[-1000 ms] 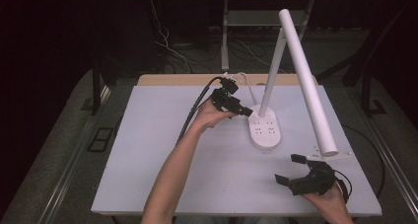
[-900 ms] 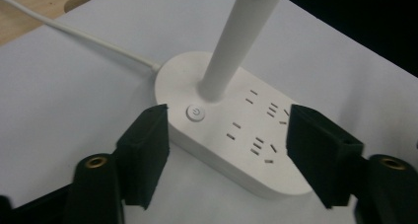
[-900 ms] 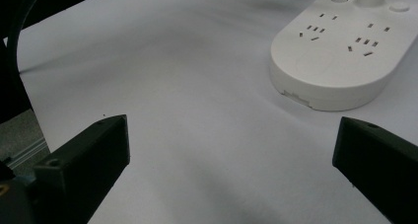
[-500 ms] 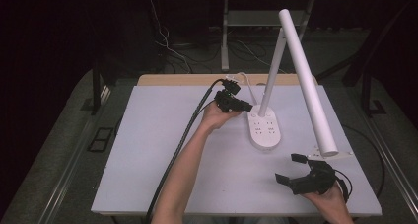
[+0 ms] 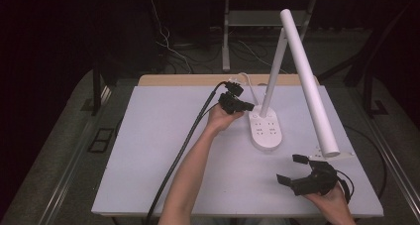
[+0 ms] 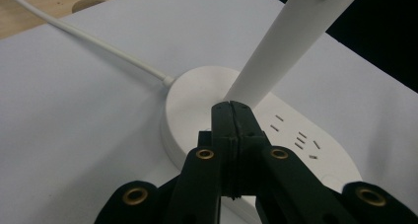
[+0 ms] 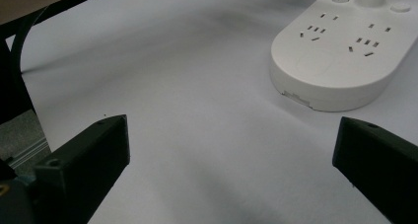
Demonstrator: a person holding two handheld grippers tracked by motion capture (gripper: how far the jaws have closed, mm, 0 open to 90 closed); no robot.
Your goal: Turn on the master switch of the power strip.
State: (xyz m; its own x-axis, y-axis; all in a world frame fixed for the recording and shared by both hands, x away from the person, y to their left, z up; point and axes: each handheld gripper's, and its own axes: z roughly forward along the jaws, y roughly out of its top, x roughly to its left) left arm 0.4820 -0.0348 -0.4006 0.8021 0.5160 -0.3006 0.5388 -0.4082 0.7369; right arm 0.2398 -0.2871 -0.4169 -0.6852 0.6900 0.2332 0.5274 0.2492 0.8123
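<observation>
A white desk lamp stands on the table, its oval base (image 5: 267,136) carrying several sockets. A slanted stem (image 5: 273,71) rises from the base, and the long tube head (image 5: 309,81) reaches toward the near right. My left gripper (image 5: 250,107) hovers just over the back end of the base (image 6: 192,100), right at the foot of the stem (image 6: 281,41). Its jaws have just been closing and now meet at the tips (image 6: 230,105) with nothing between them. My right gripper (image 5: 289,169) rests open at the near right, jaws spread wide (image 7: 232,128), facing the base (image 7: 340,56).
The lamp's white cord (image 6: 98,46) runs from the base toward the wooden back strip (image 5: 198,80). My left gripper's black cable (image 5: 188,140) crosses the white tabletop (image 5: 148,160) along the forearm. The lamp head overhangs my right gripper. Dark floor surrounds the table.
My left gripper's jaws have gone from spread to pressed together. The left hand has sunk slightly toward the lamp base. The right hand has stayed put.
</observation>
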